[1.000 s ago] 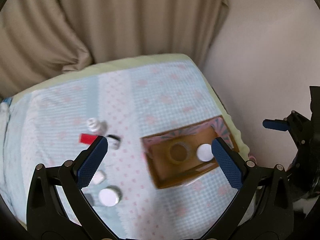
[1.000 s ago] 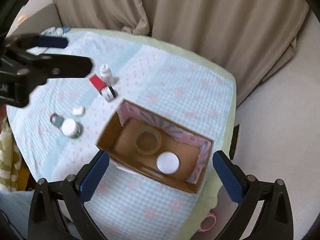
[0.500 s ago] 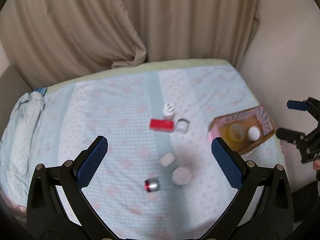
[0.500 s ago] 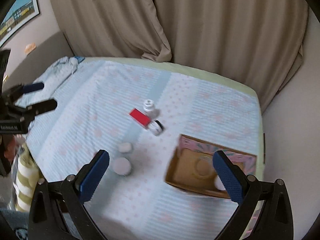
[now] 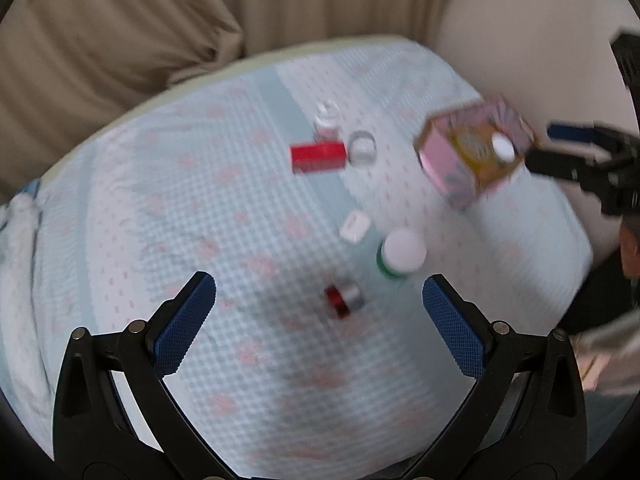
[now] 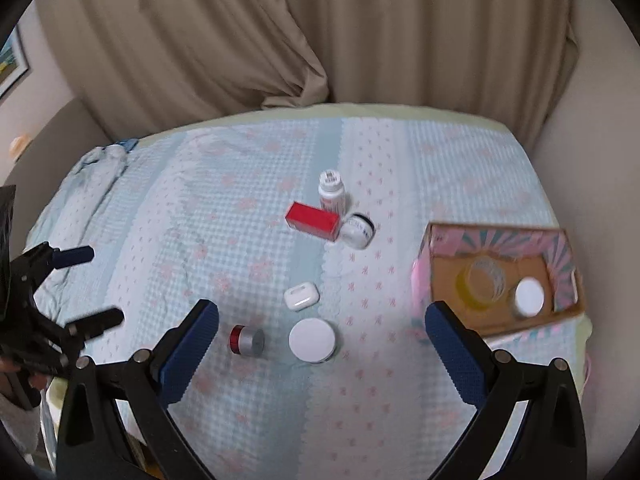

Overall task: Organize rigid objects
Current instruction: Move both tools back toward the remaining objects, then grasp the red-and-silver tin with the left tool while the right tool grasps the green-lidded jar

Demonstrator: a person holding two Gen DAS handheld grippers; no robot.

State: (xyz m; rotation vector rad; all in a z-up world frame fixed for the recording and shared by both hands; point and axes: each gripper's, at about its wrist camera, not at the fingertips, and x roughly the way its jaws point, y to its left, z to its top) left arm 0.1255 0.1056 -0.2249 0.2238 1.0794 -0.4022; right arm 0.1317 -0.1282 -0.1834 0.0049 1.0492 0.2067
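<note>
Basically both tongs, left gripper (image 5: pixel 319 316) and right gripper (image 6: pixel 322 340), hang spread and empty over a pale-blue checked bedspread (image 6: pixel 224 216) backed by beige curtains (image 6: pixel 280 32), loose red rectangular box (image 6: pixel 313 220) mid-bed, open pink cardboard box (image 6: pixel 500 276) at right edge.

No legible text found. White bottle (image 6: pixel 331 195) and small jar (image 6: pixel 357 231) carried dark print, too blurred to read; red box (image 6: pixel 313 220) blank.
</note>
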